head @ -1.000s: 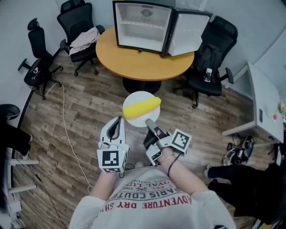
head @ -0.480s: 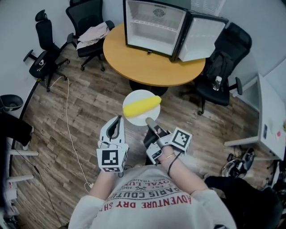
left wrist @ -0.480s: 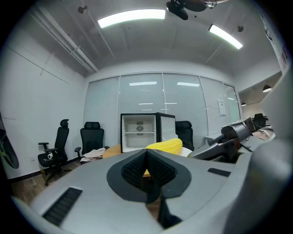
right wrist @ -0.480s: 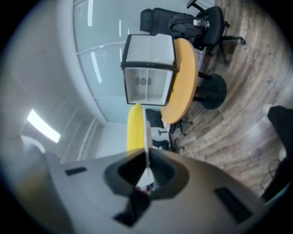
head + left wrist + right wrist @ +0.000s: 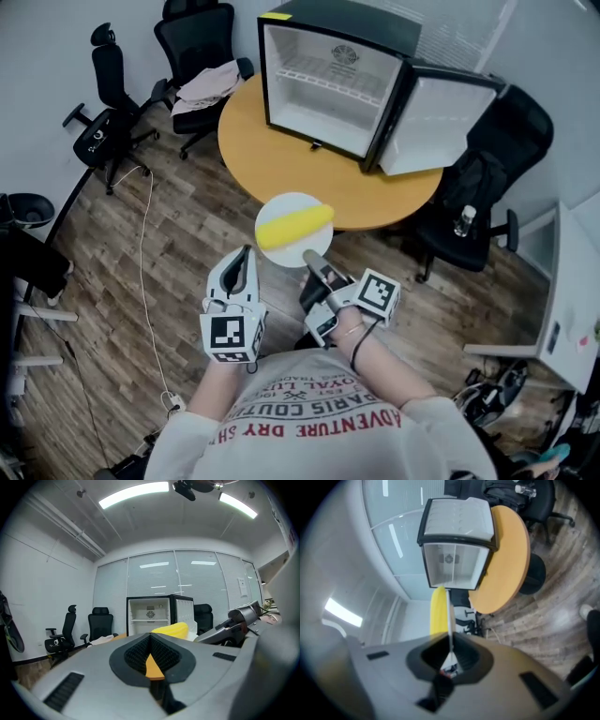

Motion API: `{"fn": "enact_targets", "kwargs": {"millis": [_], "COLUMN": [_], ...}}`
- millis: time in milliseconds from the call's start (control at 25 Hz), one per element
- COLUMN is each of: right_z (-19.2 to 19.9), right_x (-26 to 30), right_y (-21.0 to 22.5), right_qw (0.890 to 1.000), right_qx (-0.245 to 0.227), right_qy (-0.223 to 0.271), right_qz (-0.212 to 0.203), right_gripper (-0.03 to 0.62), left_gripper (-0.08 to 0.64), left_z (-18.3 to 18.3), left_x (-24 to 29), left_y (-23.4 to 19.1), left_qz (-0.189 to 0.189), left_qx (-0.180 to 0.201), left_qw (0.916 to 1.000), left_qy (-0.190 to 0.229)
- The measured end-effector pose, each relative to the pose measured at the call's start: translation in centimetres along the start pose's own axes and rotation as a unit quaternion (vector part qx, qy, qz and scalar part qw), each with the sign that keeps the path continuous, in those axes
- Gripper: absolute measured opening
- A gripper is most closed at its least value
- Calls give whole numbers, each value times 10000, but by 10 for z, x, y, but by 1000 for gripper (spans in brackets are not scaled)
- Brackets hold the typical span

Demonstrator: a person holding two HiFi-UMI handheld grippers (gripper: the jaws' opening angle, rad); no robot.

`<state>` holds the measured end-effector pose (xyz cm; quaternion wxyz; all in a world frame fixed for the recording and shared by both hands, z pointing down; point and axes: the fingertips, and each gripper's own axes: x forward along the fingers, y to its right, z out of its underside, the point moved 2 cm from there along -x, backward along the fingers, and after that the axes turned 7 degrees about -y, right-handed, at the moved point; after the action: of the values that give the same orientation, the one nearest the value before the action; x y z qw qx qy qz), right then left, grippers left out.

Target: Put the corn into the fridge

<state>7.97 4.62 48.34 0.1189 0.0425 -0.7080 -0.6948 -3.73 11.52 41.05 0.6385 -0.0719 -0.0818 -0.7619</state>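
A yellow corn cob (image 5: pixel 294 226) lies on a white plate (image 5: pixel 285 259) carried in the air in front of me. My right gripper (image 5: pixel 315 260) is shut on the plate's near rim. In the right gripper view the plate (image 5: pixel 449 620) shows edge-on between the jaws, with the corn (image 5: pixel 437 612) to its left. My left gripper (image 5: pixel 247 258) is level beside the plate's left edge, shut and empty. From the left gripper view the corn (image 5: pixel 171 629) shows past the pads. The small black fridge (image 5: pixel 328 82) stands on the round wooden table (image 5: pixel 272 159), its door (image 5: pixel 437 116) swung open to the right.
Black office chairs (image 5: pixel 112 94) stand left of the table, one with a garment (image 5: pixel 212 82) on it. Another chair (image 5: pixel 478 202) with a bottle sits right of the table. A white cable (image 5: pixel 142 253) runs over the wooden floor. A white desk (image 5: pixel 572 300) is at far right.
I have moved toward the table; the fridge and table now sit nearer and lower in the head view. Both grippers keep their pose, the plate and corn still carried.
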Motion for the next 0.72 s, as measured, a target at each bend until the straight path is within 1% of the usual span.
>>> {"fn": "enact_targets", "kwargs": {"millis": [120,200,320,480,600,720], "right_z": [-49,-74,-85,-95,-122,-146], "right_x": [6,7,8,13,28,47], "right_y": [-2,-2,-2,-3,0,3], "right_qw": [9999,9999,9999,9999,9999,10000], "right_qx": [-43,-33,-26,-59,-66,10], "right_qy": [-112,-154,-126,-109,-114,-25], "right_qz": [10,20,55,23,56,63], "right_gripper": [40,40,40,40,40,40], "left_gripper": [25,25,25,25,25,25], "left_z": [-11,-14,-13,-12,-16,-21], "left_x": [42,62,68,77,111,144], "left_y": [12,21,26,20,16,10], "left_qz": [-147,-181,-146,-184,-147,-31], "left_qx": [-64,-83,-99,-150,-155,-108], "left_qw": [9999,9998,9998,9997,9998,9999], "left_qy": [36,20,-2,-13,-51,-56]}}
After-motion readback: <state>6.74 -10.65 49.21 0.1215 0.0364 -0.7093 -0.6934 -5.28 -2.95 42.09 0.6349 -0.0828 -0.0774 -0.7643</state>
